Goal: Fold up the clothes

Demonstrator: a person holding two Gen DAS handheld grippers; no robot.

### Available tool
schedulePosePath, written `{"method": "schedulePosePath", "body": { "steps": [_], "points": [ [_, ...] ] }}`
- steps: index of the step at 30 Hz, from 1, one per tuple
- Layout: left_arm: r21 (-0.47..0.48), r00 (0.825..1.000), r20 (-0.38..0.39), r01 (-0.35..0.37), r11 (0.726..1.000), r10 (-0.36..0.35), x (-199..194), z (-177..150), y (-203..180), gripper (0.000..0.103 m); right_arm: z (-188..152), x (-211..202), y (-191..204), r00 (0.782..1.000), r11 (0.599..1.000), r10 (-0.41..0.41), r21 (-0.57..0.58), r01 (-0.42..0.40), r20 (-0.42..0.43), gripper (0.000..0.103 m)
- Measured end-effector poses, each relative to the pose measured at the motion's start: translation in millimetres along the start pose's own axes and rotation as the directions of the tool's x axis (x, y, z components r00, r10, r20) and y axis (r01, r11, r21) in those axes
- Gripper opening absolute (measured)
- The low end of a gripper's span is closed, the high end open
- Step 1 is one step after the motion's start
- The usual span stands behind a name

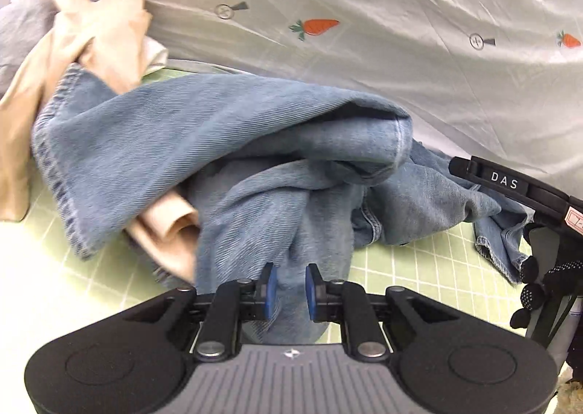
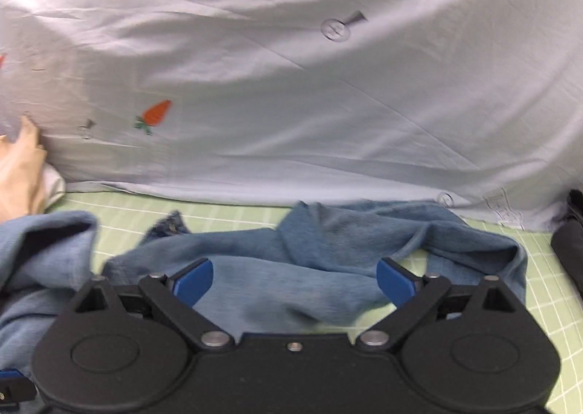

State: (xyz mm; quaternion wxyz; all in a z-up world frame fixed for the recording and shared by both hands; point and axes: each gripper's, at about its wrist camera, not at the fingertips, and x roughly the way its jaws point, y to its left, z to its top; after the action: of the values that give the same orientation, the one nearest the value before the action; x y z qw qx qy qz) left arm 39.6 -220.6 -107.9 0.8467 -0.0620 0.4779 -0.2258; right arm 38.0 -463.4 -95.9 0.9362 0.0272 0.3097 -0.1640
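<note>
Crumpled blue jeans point(image 1: 182, 130) lie in a heap on the green grid mat point(image 1: 419, 268). My left gripper point(image 1: 291, 290) sits low over them, its blue pads a narrow gap apart with a fold of denim between them; the pads do not clearly pinch it. In the right wrist view the jeans point(image 2: 328, 232) stretch across the mat point(image 2: 233, 213). My right gripper point(image 2: 294, 283) hovers above them with its jaws wide apart and only loose denim beneath. A gloved hand point(image 1: 535, 283) holds that black tool at the right edge of the left wrist view.
A beige garment point(image 1: 98, 39) is piled at the left, partly under the jeans, and shows as beige cloth point(image 2: 18, 173) in the right view. A pale sheet with carrot prints point(image 2: 291, 86) rises behind the mat. A dark object point(image 2: 572, 243) stands at the right edge.
</note>
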Motion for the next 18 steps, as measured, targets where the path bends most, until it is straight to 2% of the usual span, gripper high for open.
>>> {"method": "schedulePosePath", "body": {
  "steps": [1,4,6,8,12,14,15,16,17,18],
  "points": [
    [-0.028,1.0,0.005,0.01,1.0,-0.01,-5.8,-1.8,8.7,0.019,2.4,-6.4,20.4,0.999,0.998,0.032,-0.061,-0.03,0.031,0.098],
    [-0.057,0.999,0.016,-0.047,0.997,0.048,-21.7,-5.1,31.0,0.022,7.9,-12.0,72.6,0.993,0.976,0.09,-0.207,-0.071,0.082,0.099],
    [-0.045,0.995,0.022,-0.1,0.994,0.101,-29.4,-8.1,47.9,0.022,9.1,-17.2,102.3,0.985,0.958,0.153,-0.256,-0.127,0.086,0.099],
    [-0.066,0.994,0.024,-0.107,0.992,0.108,-35.7,-10.7,70.6,0.022,9.3,-20.1,131.0,0.976,0.938,0.202,-0.301,-0.169,0.079,0.099],
    [-0.103,0.994,0.02,-0.107,0.989,0.11,-40.6,-10.8,104.8,0.022,4.5,-1.5,176.2,0.991,0.901,0.124,-0.424,-0.088,0.058,0.099],
    [-0.106,0.994,0.018,-0.107,0.989,0.11,-42.1,-8.7,115.5,0.022,1.4,16.2,188.5,0.994,0.874,0.111,-0.476,-0.097,0.002,0.095],
    [-0.108,0.994,0.018,-0.105,0.989,0.107,-42.0,-7.4,119.0,0.022,0.8,23.8,189.8,0.993,0.874,0.117,-0.471,-0.119,-0.035,0.084],
    [-0.109,0.994,0.017,-0.102,0.989,0.105,-41.8,-6.0,122.2,0.022,1.6,28.0,185.5,0.988,0.891,0.136,-0.428,-0.154,-0.073,0.075],
    [-0.109,0.994,0.02,-0.102,0.989,0.104,-41.4,-5.3,123.1,0.022,2.5,31.6,180.4,0.981,0.907,0.159,-0.377,-0.189,-0.109,0.051],
    [-0.105,0.994,0.025,-0.101,0.989,0.104,-41.9,-4.6,123.0,0.022,4.0,32.6,172.9,0.974,0.925,0.182,-0.313,-0.217,-0.138,0.032]
  ]
}}
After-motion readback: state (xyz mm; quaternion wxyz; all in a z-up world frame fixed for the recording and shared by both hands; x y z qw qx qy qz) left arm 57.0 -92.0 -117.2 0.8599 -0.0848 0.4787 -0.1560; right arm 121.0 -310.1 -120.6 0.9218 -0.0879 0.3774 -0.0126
